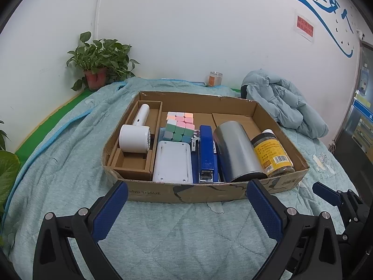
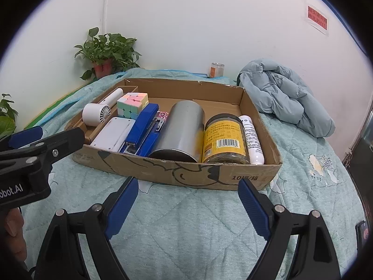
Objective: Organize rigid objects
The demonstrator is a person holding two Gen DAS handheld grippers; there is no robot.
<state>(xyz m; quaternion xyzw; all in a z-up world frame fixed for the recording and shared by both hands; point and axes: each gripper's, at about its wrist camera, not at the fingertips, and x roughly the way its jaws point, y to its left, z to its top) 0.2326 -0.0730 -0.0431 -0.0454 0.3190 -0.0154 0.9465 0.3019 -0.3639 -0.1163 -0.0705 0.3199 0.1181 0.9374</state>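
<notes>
A shallow cardboard box (image 1: 163,192) (image 2: 233,177) lies on a teal quilt. In it, left to right: a white handheld fan (image 1: 135,137) (image 2: 98,114), a pastel cube (image 1: 179,126) (image 2: 132,103), a white flat device (image 1: 172,162) (image 2: 114,133), a blue stapler (image 1: 206,154) (image 2: 144,128), a silver can (image 1: 235,150) (image 2: 181,130), a yellow-label jar (image 1: 272,154) (image 2: 223,140) and a white tube (image 2: 251,137). My left gripper (image 1: 186,198) is open and empty just before the box's front wall. My right gripper (image 2: 187,193) is open and empty, likewise in front.
A light blue jacket (image 1: 286,107) (image 2: 286,98) is bunched at the back right. A potted plant (image 1: 98,63) (image 2: 105,53) and a small glass jar (image 1: 214,79) (image 2: 216,70) stand by the wall. More leaves (image 1: 7,170) are at the left edge.
</notes>
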